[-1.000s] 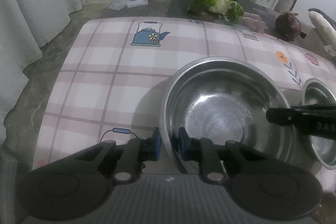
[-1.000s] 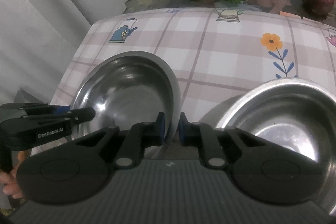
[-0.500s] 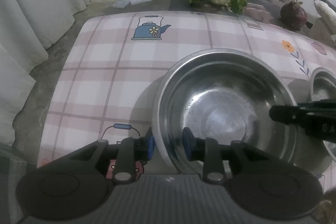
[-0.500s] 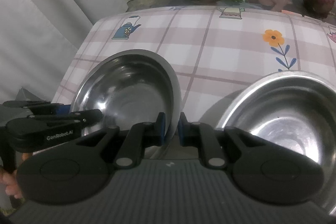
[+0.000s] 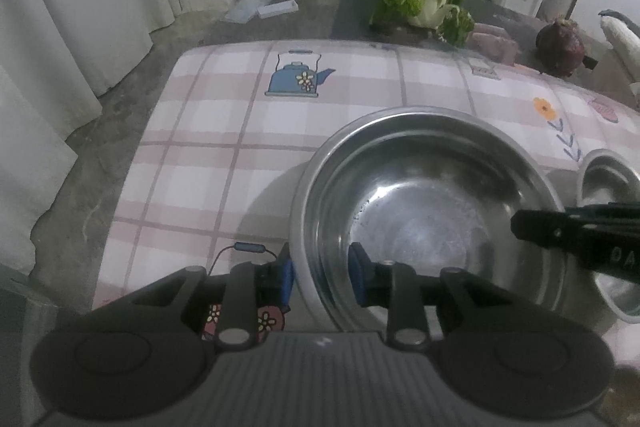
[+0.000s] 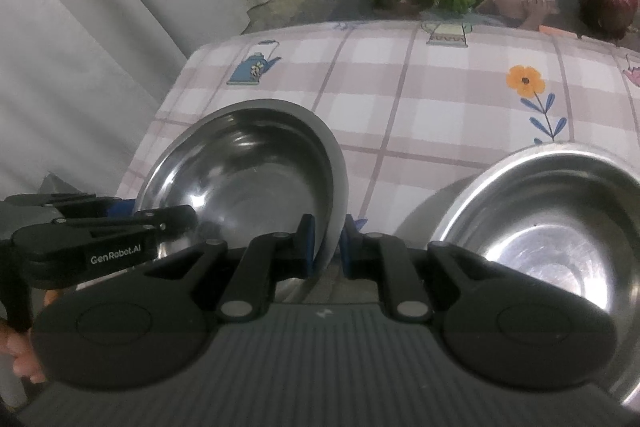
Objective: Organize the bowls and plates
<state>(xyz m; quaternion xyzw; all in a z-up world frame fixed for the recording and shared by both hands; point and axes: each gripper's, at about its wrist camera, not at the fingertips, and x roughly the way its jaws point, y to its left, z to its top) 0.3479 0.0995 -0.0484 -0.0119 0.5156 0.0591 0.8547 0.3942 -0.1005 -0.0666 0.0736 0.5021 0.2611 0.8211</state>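
Left tool point(image 5: 320, 277) apart astride empty bowl's point(image 5: 420, 211) rim; right tool point(image 6: 326, 247) clamps it.

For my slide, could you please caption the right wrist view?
Right hand-held gripper clamps one steel bowl's rim beside a second.

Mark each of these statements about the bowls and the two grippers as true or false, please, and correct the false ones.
1. The right gripper is shut on the rim of the steel bowl. True.
2. The left gripper clamps that rim tightly. False: its jaws have just been opening and now straddle the rim with a gap.
3. A second bowl stands on the tablecloth beside the held one. True.
4. The kettle print on the tablecloth is red. False: it is blue.
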